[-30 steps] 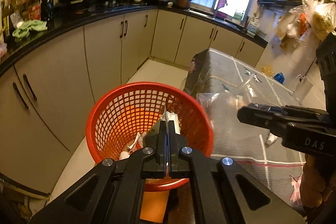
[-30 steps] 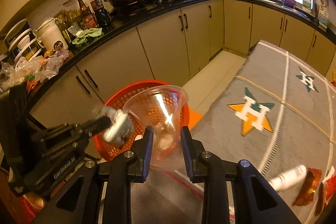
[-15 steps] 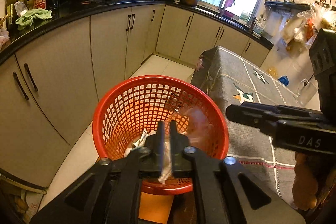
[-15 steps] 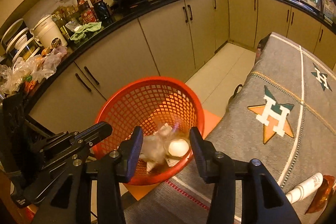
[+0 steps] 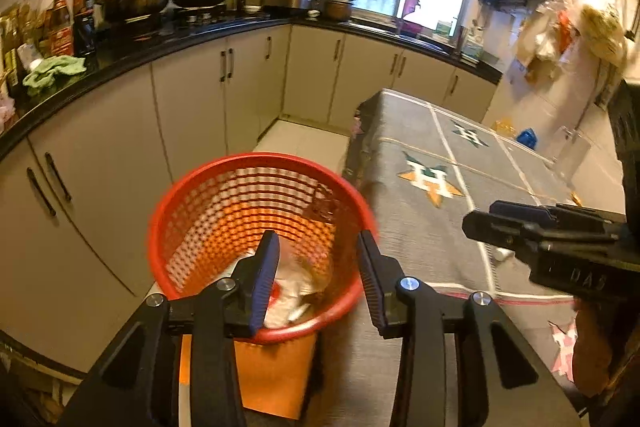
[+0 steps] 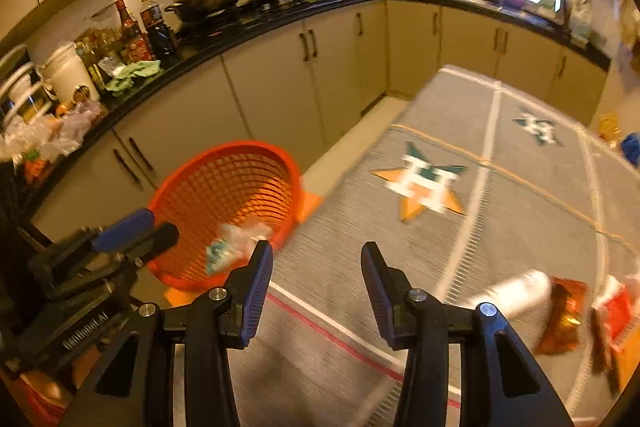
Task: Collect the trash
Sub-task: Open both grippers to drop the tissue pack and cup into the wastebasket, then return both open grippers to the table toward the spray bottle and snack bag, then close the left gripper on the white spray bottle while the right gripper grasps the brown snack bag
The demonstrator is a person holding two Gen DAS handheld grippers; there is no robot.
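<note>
An orange-red mesh basket point(image 5: 200, 211) stands beside the table and holds crumpled white trash point(image 5: 292, 287). It also shows in the right wrist view point(image 6: 224, 187), with trash point(image 6: 232, 247) inside. My left gripper point(image 5: 316, 259) is open and empty over the basket's near rim. My right gripper point(image 6: 316, 271) is open and empty above the table edge, right of the basket. A white tube point(image 6: 516, 291) and orange and red wrappers point(image 6: 564, 315) lie on the grey tablecloth point(image 6: 400, 267) at the right.
Beige kitchen cabinets point(image 5: 192, 107) with a black counter curve behind the basket, with woks and bottles on top. An orange stool or box point(image 5: 272, 375) sits under the basket. The right gripper's body point(image 5: 560, 247) shows at the right of the left wrist view.
Both grippers have opened. The clear plastic cup has left my right gripper and the crumpled trash has left my left gripper, both now in the basket. My right gripper has swung right over the table.
</note>
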